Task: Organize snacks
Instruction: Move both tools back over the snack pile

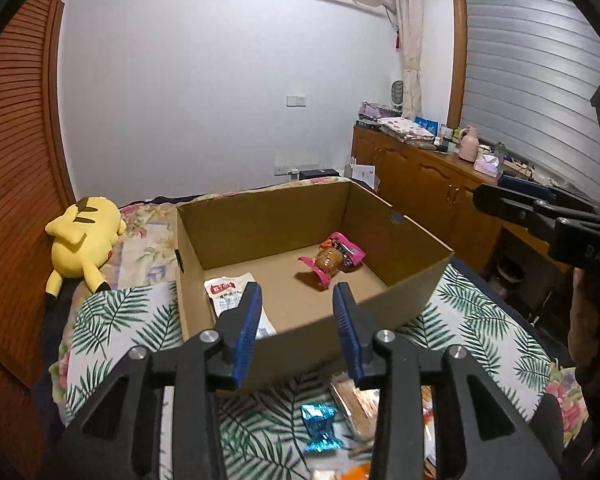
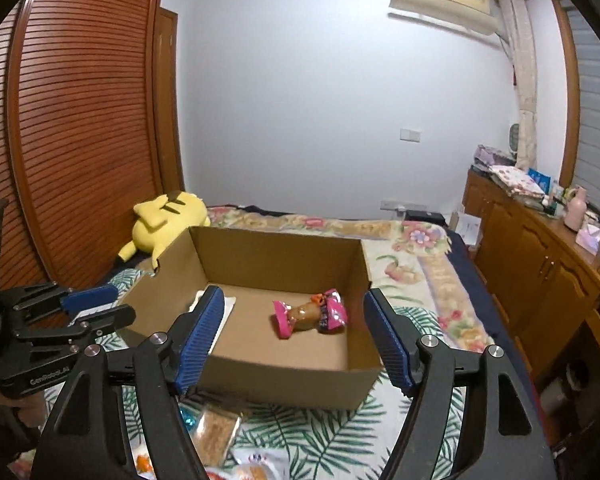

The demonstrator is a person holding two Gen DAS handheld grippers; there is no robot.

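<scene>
- Room, left to right: I see a louvred wooden wardrobe, a yellow plush toy lying on the bed beside it, a plain white wall with an air conditioner mounted high, then a wooden sideboard under a shuttered window
- Surface: a bed covered with a palm-leaf cloth over a floral bedspread; an open cardboard box stands on the cloth
- Box contents: a white packet lies flat in the near left corner; a pink-wrapped snack lies toward the right side of the floor
- Loose snacks: a blue foil sweet and a clear pack of brown biscuits lie on the cloth in front of the box
- Left gripper: fingers spread apart, nothing between them; it sits at the near wall of the box, with the white packet just behind its left finger and the pink-wrapped snack beyond the gap
- Right gripper: fingers spread wide, empty; the pink-wrapped snack shows in the gap between them, lying on the box floor, untouched by either pad
</scene>
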